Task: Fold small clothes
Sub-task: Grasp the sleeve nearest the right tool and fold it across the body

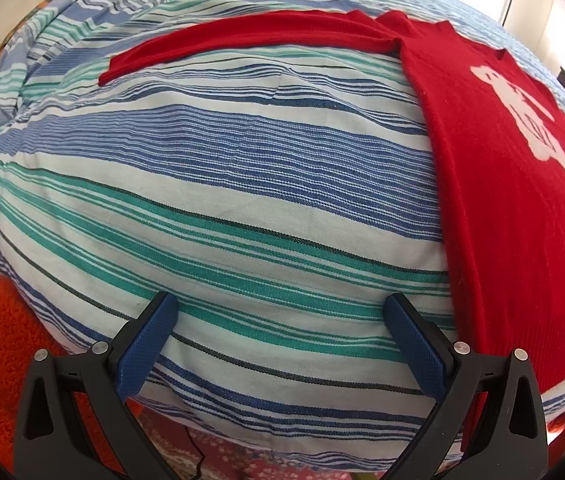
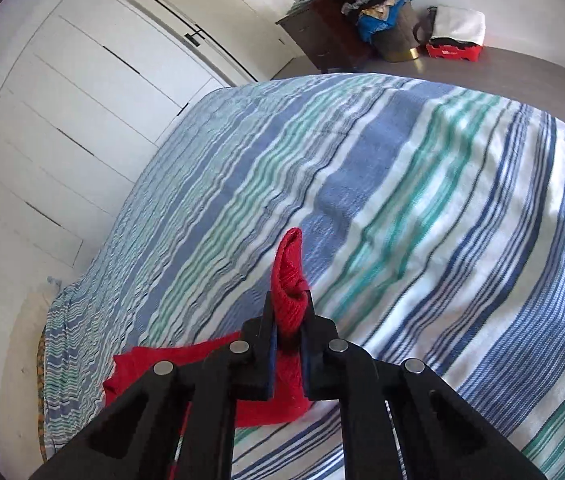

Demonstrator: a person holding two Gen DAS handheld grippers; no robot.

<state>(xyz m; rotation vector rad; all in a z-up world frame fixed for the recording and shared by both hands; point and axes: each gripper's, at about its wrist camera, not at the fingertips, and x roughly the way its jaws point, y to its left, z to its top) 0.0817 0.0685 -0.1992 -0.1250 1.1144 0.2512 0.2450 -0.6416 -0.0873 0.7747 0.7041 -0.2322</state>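
A: Your right gripper [image 2: 289, 312] is clenched on a bunched piece of the red sweater [image 1: 494, 184]. From its own camera you can see the knit pinched between the two black jaws, a rounded lump of it poking up past the tips. Which part of the sweater that is, I can't tell from here.

B: And the rest of it?

A: Spread flat on the striped bedspread [image 1: 242, 184], over toward your right side. The body lies smooth with its white animal design [image 1: 530, 116] facing up, and one long sleeve [image 1: 242, 40] runs straight out across the bed. Laid out like that, I'd say it's ready for the sleeves to come in first.

B: What about your left gripper [image 1: 280, 308]?

A: Released. Its jaws stand wide apart over bare bedspread, just beside the sweater's hem edge, holding nothing. It looks parked there to take the lower corner once you need it.

B: How will the fabric behave?

A: It's a soft, fine-ribbed knit, thick enough to hold a fold but stretchy, so a hard pull may drag the body askew. The bedspread is a thin woven cotton in blue, green and white stripes, slightly rumpled, and could ride along with the sweater.
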